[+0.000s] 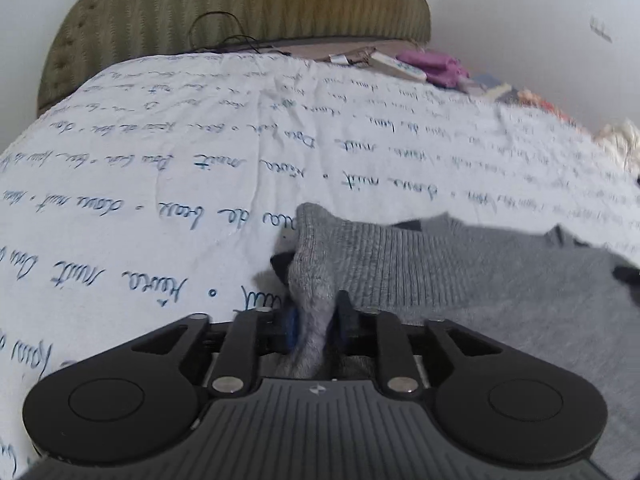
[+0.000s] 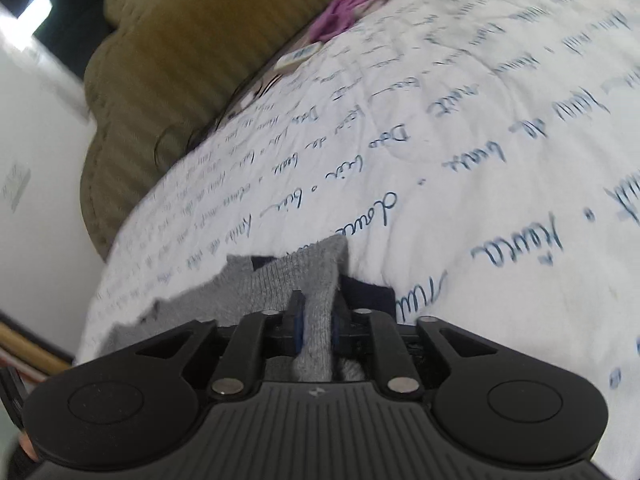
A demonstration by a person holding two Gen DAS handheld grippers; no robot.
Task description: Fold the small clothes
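A small grey knit garment [image 1: 460, 280] with a ribbed hem lies on a white bedspread [image 1: 160, 184] printed with blue script. My left gripper [image 1: 314, 318] is shut on a bunched corner of its ribbed edge, and the cloth spreads to the right. In the right wrist view my right gripper [image 2: 316, 320] is shut on another corner of the same grey garment [image 2: 280, 276], which trails to the left. A dark navy part [image 2: 370, 294] shows under the grey cloth beside the fingers.
An olive striped headboard cushion [image 1: 248, 4] stands at the far end of the bed. A purple cloth [image 1: 434, 65], a small box [image 1: 396, 65] and a black cable [image 1: 216, 30] lie by it. White wall [image 2: 36, 184] and a bed edge are left in the right view.
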